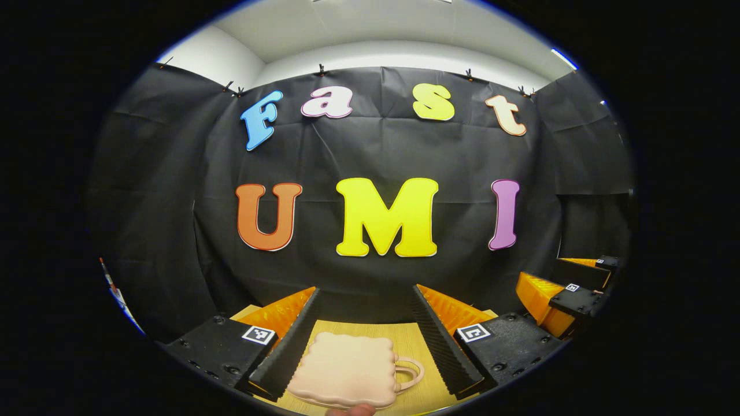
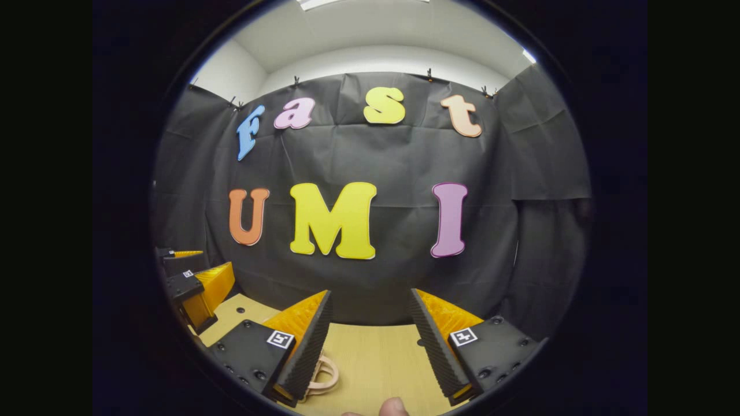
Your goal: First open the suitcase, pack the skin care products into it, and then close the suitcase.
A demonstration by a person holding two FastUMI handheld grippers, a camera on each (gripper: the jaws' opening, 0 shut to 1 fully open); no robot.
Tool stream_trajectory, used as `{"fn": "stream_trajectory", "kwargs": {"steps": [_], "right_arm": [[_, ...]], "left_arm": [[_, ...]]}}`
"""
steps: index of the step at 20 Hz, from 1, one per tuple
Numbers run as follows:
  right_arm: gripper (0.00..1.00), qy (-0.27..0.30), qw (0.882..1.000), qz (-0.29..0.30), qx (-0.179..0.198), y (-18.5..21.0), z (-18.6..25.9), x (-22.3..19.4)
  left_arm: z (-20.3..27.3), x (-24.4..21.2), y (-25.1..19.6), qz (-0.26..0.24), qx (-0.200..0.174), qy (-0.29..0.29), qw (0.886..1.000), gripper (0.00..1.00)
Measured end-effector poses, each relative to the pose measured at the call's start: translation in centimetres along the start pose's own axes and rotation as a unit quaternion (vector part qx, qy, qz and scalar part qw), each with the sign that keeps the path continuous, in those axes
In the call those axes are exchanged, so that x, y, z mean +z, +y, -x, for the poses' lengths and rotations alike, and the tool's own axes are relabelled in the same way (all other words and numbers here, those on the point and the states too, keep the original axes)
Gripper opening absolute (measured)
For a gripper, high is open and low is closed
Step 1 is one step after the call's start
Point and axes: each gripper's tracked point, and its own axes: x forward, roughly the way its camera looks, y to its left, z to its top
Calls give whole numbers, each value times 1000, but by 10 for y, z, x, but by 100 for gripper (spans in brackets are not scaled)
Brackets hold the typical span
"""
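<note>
Both grippers (image 1: 365, 306) (image 2: 370, 309) level, agape over suitcase (image 1: 347, 370)

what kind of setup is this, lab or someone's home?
Likely a staged recording booth, not a home: black cloth wall clipped up below a plain white ceiling, a bare wooden table, a small pink suitcase, and both grippers open above it.

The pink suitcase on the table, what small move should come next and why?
Probably lower the left hand-held gripper toward the closed suitcase to start opening it. Its open fingers straddle the case from above without touching, and its handle faces the right hand-held gripper.
</note>
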Motion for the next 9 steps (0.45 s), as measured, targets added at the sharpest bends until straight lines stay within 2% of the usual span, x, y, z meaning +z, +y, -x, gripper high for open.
{"fn": "stream_trajectory", "kwargs": {"steps": [9], "right_arm": [[79, -2, 1000, 1, 1, 2, -2, 0]], "left_arm": [[-1, 1, 0, -2, -7, 1, 1000, 98]]}}
